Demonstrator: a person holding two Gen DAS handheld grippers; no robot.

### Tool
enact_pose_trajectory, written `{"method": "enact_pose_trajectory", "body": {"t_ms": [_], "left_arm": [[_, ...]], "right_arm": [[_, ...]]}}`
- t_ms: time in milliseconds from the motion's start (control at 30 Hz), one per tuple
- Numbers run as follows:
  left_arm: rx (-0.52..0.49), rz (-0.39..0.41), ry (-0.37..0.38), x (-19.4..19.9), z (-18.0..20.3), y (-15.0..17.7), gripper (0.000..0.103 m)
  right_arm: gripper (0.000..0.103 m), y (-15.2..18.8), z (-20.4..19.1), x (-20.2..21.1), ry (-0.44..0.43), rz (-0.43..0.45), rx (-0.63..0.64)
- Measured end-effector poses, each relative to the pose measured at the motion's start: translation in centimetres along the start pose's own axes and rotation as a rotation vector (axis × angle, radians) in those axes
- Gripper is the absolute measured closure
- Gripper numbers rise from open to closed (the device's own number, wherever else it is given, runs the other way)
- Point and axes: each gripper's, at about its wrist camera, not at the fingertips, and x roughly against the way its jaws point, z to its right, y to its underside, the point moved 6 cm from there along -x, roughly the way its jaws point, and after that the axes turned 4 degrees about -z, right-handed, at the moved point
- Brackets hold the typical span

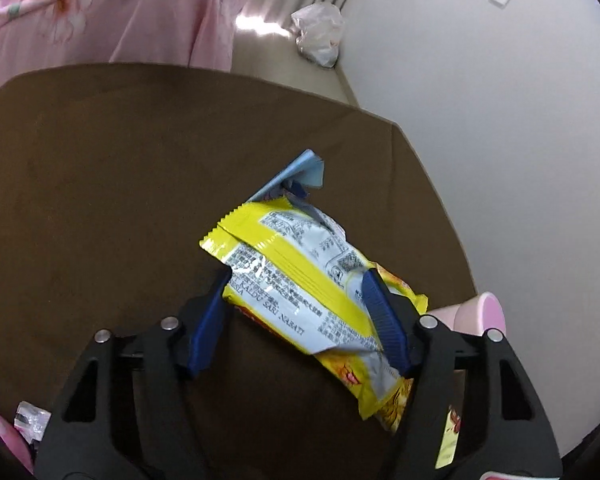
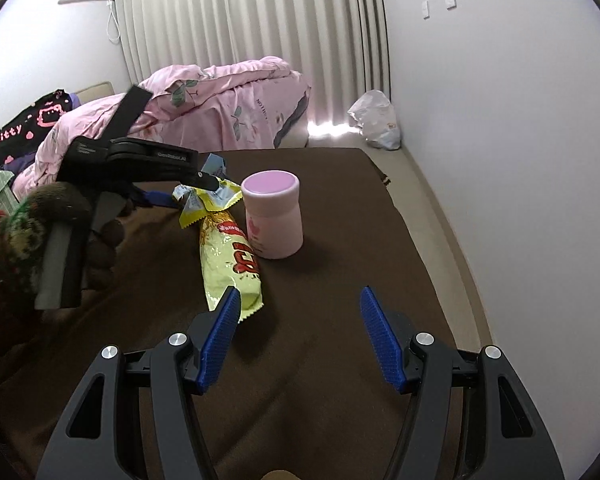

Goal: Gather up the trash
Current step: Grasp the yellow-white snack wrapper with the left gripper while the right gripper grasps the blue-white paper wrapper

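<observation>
A yellow snack wrapper (image 1: 300, 276) lies between the blue pads of my left gripper (image 1: 298, 280), over the brown table (image 1: 100, 200). The jaws stand wide around the wrapper and both pads seem to touch it. A crumpled light-blue wrapper (image 1: 300, 174) pokes out behind it. In the right wrist view the left gripper (image 2: 204, 178) holds the yellow wrapper (image 2: 230, 256) by its far end, with the near end resting on the table (image 2: 340, 240). My right gripper (image 2: 296, 300) is open and empty, hovering over the table beside the wrapper's near end.
A pink lidded jar (image 2: 274, 216) stands right of the wrapper; it also shows in the left wrist view (image 1: 476, 312). A pink-covered bed (image 2: 220, 112) lies behind the table. A white plastic bag (image 2: 376, 120) sits on the floor by the curtain. Small clutter (image 1: 28, 420) lies at the lower left.
</observation>
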Motion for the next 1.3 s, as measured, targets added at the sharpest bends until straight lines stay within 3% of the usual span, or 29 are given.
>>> {"method": "enact_pose_trajectory", "body": {"t_ms": [100, 333, 467, 633, 767, 967, 1133, 1233, 1300], "left_arm": [[-0.052, -0.049, 0.076, 0.7, 0.2, 1.5, 0.06], [-0.152, -0.069, 0.143, 7.0, -1.7, 8.0, 0.068], [-0.191, -0.077, 0.152, 10.0, -3.2, 11.6, 0.068], [-0.173, -0.038, 0.1, 13.2, -5.8, 14.8, 0.068], [-0.162, -0.018, 0.112, 14.5, -6.7, 15.4, 0.068], [-0.178, 0.051, 0.018, 16.6, -8.1, 16.1, 0.068], [-0.141, 0.14, -0.01, 18.1, -8.8, 15.1, 0.055], [-0.147, 0.148, -0.042, 18.4, -9.0, 15.1, 0.052], [-0.149, 0.148, -0.048, 18.5, -9.0, 15.2, 0.051]], "right_arm": [[0.044, 0.0, 0.0, -0.1, -0.021, 0.003, -0.006], [0.044, -0.3, -2.8, -0.8, -0.123, -0.014, 0.014], [0.044, -0.6, -5.6, -0.6, -0.157, -0.019, 0.081], [0.044, -0.6, -8.2, -0.6, -0.161, -0.036, 0.152], [0.044, -0.3, -9.8, -1.1, -0.202, -0.077, 0.126], [0.044, -3.1, -12.3, -1.8, -0.157, -0.063, 0.195], [0.044, -6.9, -13.6, -6.7, -0.132, -0.087, 0.21], [0.044, -8.9, -14.8, -9.7, -0.086, -0.101, 0.254], [0.044, -9.3, -15.6, -12.5, -0.095, -0.199, 0.267]]}}
